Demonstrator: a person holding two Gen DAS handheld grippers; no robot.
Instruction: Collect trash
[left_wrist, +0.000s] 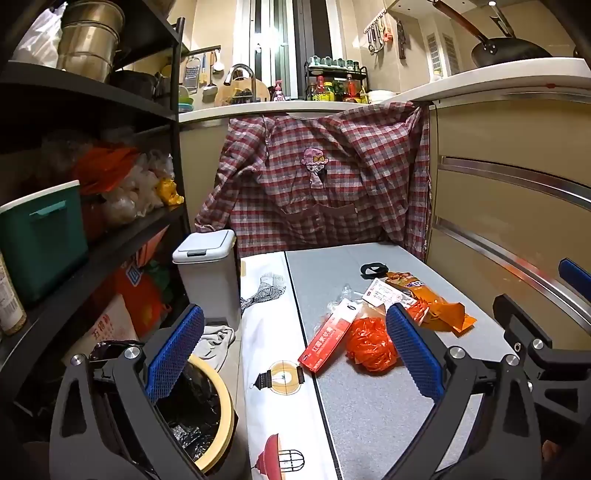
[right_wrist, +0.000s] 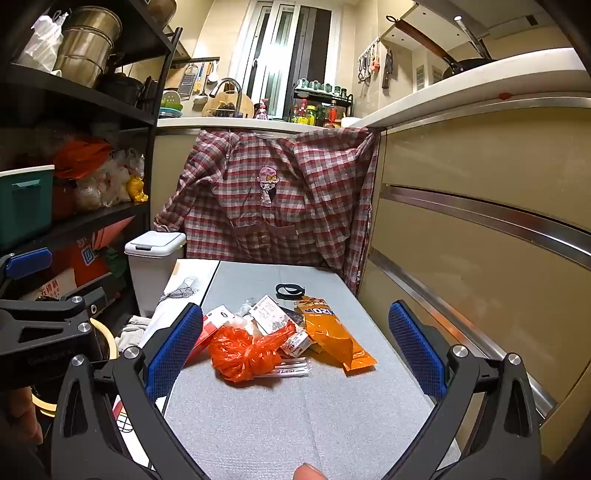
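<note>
Trash is all piled up in a loose heap around the middle of the grey table (right_wrist: 295, 417), toward the far half. Front and center there's a crumpled orange plastic bag (right_wrist: 242, 350), knotted up, and just left of it a red carton (left_wrist: 327, 341) lying flat near the seam where the grey surface meets a white patterned cloth (left_wrist: 275, 369). Behind the bag there's a white printed label or packet (right_wrist: 271, 314) and some clear wrapper stuff under it, hard to tell exactly what. To the right of the heap an orange snack wrapper (right_wrist: 334, 338) lies lengthwise, and a little black ring-shaped thing (right_wrist: 290, 290) sits just past it, apart from the rest. Left gripper (left_wrist: 295, 354) is spread wide with nothing between its blue pads, hanging over the table's left edge, and right below it on the floor side is a round bin lined with a black bag (left_wrist: 201, 402). Right gripper (right_wrist: 295, 354) is also wide open and holding nothing, aimed straight at the heap from the near end of the table, not touching anything. A white lidded bin (left_wrist: 205, 266) stands off the far left corner, next to a black shelf rack (left_wrist: 122, 236), and a plaid apron (right_wrist: 273, 199) hangs behind the table.
</note>
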